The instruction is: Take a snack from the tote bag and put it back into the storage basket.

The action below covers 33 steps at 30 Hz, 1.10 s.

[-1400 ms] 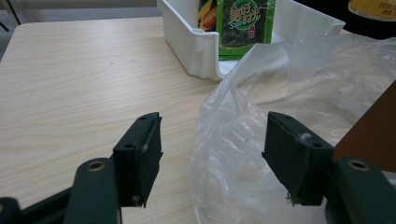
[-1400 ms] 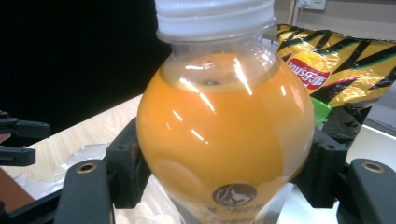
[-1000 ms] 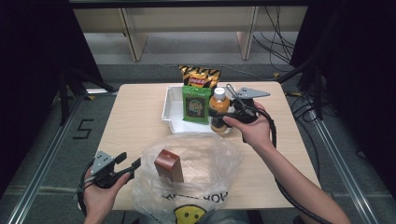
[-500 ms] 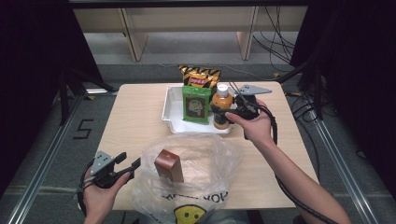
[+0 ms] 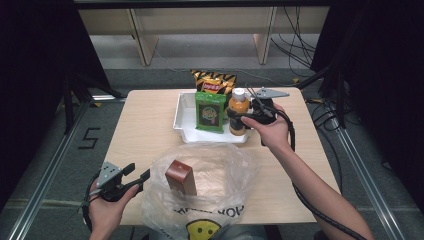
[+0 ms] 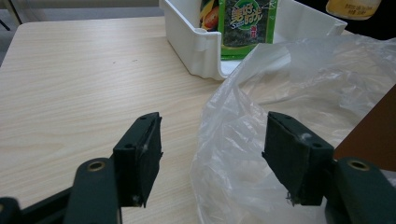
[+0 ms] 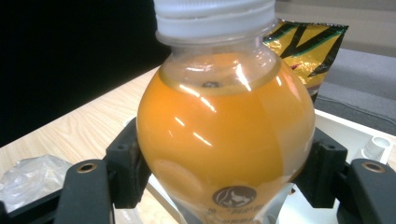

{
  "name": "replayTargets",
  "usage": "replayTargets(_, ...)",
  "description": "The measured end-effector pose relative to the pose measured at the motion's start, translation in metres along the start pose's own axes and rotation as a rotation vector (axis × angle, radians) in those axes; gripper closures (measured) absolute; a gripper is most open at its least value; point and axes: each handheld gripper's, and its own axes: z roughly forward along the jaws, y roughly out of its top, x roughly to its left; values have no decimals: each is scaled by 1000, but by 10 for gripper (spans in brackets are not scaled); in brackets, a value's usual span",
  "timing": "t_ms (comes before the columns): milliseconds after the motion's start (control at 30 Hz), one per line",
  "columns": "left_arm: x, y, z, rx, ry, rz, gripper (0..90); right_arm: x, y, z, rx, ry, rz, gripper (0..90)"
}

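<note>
Since 1 second ago the right gripper (image 5: pixel 243 114) has carried the orange juice bottle (image 5: pixel 238 110) slightly toward 12 o'clock, above the white tray (image 5: pixel 184 117), jaws clamped on its belly. At 7 o'clock the left gripper (image 5: pixel 136 177) hovers spread wide, touching nothing, just beside the plastic bag (image 5: pixel 220 170).

table (image 5: pixel 145 125) | white tray (image 5: pixel 186 117) | plastic bag (image 5: pixel 230 170) | chip bag (image 5: pixel 214 82)
</note>
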Motion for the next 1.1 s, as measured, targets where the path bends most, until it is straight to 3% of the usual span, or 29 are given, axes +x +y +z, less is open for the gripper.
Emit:
replayTargets(100,0,0,0,1,0,-1,363,-2,0,4,12,0,26,318)
replayTargets(133,0,0,0,2,1,-4,363,-4,-1,6,3,-8,8,318)
replayTargets(167,0,0,0,2,1,-4,363,-4,-1,7,14,-2,31,318)
replayTargets(300,0,0,1,-1,-1,-6,363,-9,-4,15,10,-16,30,318)
replayTargets(600,1,-1,1,7,1,-4,363,-22,-7,28,57,-33,34,318)
replayTargets(767,1,-1,1,5,0,-8,363,-27,-10,34,67,-49,70,318)
replayTargets(867,1,-1,1,7,3,-9,363,-32,-11,38,71,-54,53,317)
replayTargets(1100,2,-1,1,6,2,-7,363,-37,-14,44,92,-61,71,317)
